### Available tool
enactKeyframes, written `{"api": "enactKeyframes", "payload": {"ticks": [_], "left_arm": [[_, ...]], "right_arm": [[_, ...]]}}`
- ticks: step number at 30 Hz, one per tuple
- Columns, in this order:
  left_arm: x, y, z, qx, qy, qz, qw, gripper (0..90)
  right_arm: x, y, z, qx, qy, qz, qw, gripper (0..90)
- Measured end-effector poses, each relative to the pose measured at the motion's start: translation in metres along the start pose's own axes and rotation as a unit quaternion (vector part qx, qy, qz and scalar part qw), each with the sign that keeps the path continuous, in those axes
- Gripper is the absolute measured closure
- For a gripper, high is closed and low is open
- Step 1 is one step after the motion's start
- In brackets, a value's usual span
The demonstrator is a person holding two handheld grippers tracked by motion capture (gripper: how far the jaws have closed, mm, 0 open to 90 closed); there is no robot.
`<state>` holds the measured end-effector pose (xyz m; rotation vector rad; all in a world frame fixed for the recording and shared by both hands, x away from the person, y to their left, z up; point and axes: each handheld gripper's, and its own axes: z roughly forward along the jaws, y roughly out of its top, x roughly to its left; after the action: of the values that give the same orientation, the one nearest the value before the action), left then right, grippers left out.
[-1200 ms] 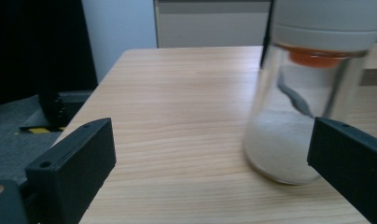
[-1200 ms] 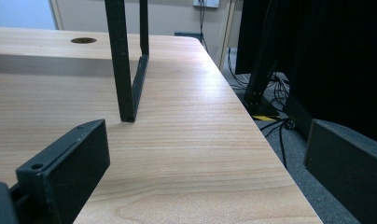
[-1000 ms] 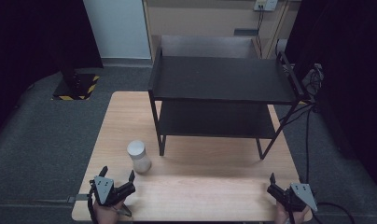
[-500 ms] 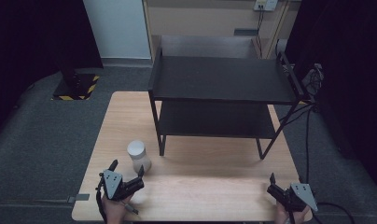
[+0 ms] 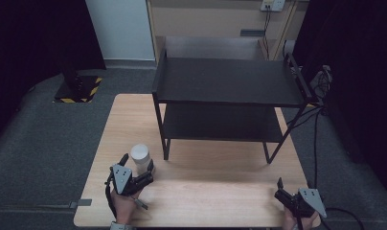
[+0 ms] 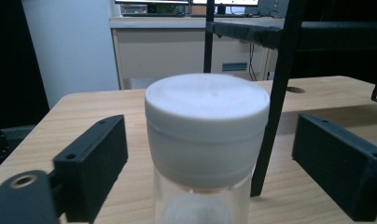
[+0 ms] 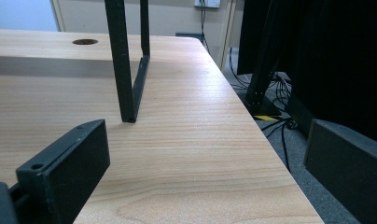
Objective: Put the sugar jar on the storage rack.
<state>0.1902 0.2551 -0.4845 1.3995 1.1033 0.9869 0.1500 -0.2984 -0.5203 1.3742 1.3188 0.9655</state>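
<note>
My left tongs (image 5: pixel 138 168) sit at the near left of the pale wooden bench (image 5: pixel 215 187), jaws spread on either side of the clear jar with a white screw lid (image 5: pixel 140 155) and just been closing, though a gap shows on both sides and the pads are not on it. My right tongs (image 5: pixel 280 188) rest at the near right corner, spread with nothing between them. Beyond stands the black metal 2-tier rack (image 5: pixel 230 84), thin-legged with matt shelves. Grey carpet (image 5: pixel 48 139) surrounds the bench. The left gripper view shows the smooth lid (image 6: pixel 207 100) and glassy wall up close; the right gripper view shows wood grain, 1 rack foot (image 7: pixel 129 114) and a round hole (image 7: pixel 85 42).
</note>
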Motion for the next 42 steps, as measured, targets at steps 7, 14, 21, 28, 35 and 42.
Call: {"api": "enactKeyframes", "payload": {"ticks": [7,14,21,28,35,42], "left_arm": [[0.001,0.008,0.006,0.005,-0.005,-0.005,1.0000,24.7],[-0.001,0.010,0.008,0.013,0.003,0.000,0.9999,29.8],[0.000,0.008,0.009,0.013,0.004,0.003,0.9999,33.1],[0.001,0.007,0.009,0.011,0.002,0.005,0.9999,33.6],[-0.005,0.011,0.004,0.009,0.006,0.007,0.9999,33.7],[-0.012,0.026,-0.004,0.009,-0.011,0.007,0.9999,33.7]], "right_arm": [[0.000,0.000,0.000,0.000,0.000,0.000,1.0000,0.7],[0.000,0.000,0.000,0.001,0.001,0.000,1.0000,0.7],[0.000,0.000,0.000,0.001,0.001,0.000,1.0000,0.7],[0.000,0.001,0.001,0.004,0.001,-0.001,1.0000,0.7],[0.001,0.002,0.001,0.006,0.001,-0.004,1.0000,0.7],[0.000,0.001,0.001,0.004,0.002,-0.003,1.0000,0.7]]}}
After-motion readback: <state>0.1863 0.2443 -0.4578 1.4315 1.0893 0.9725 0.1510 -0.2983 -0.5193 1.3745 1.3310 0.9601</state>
